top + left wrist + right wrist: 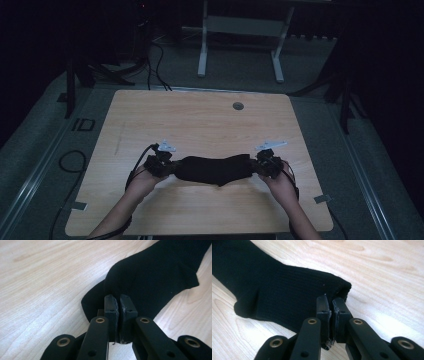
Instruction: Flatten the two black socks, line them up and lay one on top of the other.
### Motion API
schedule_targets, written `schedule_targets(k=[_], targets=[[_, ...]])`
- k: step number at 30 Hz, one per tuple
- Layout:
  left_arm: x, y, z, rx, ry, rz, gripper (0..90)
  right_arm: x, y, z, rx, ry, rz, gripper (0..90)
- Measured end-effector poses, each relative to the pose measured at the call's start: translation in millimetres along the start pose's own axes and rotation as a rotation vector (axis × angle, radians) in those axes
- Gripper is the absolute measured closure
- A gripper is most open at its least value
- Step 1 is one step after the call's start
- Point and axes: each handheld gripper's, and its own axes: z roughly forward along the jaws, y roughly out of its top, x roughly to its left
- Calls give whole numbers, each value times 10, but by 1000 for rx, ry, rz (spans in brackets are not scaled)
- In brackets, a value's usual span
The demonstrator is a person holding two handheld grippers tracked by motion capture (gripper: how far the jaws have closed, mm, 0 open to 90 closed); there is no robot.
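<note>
A black knitted sock [215,169] is stretched between the two grippers just above the near middle of the wooden table [200,120]. My left gripper [167,167] is shut on its left end. In the left gripper view the pads [119,298] pinch a fold of the sock [155,277], which runs away to the upper right. My right gripper [260,166] is shut on the right end. In the right gripper view its jaws [332,301] clamp the ribbed edge of the sock [274,290], whose heel bulges at the left.
A round grommet [238,106] sits in the table's far middle. Beyond the table stands a white desk frame [240,40]. Cables [70,162] lie on the grey floor at the left. The person's forearms [125,210] enter from the bottom edge.
</note>
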Motion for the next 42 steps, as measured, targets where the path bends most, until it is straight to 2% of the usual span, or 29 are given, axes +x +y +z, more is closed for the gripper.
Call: schedule_targets(k=[12, 15, 21, 27, 30, 35, 42], targets=[[73, -78, 246, 52, 8, -14, 859, -45, -120, 205, 65, -10, 4, 841], [85, -80, 281, 57, 7, -14, 859, -56, -126, 214, 57, -8, 12, 841], [85, -52, 288, 37, 24, -15, 857, -99, -105, 236, 57, -14, 14, 840], [70, 50, 152, -2, 53, 4, 857, -119, -80, 244, 62, -16, 15, 838], [99, 84, 161, 8, 67, 1, 856, -111, -77, 247, 62, -14, 13, 835], [124, 50, 267, 51, 46, -11, 857, -104, -86, 250, 58, -19, 11, 834], [136, 10, 311, 67, 48, -13, 854, -93, -89, 251, 59, -26, 7, 831]])
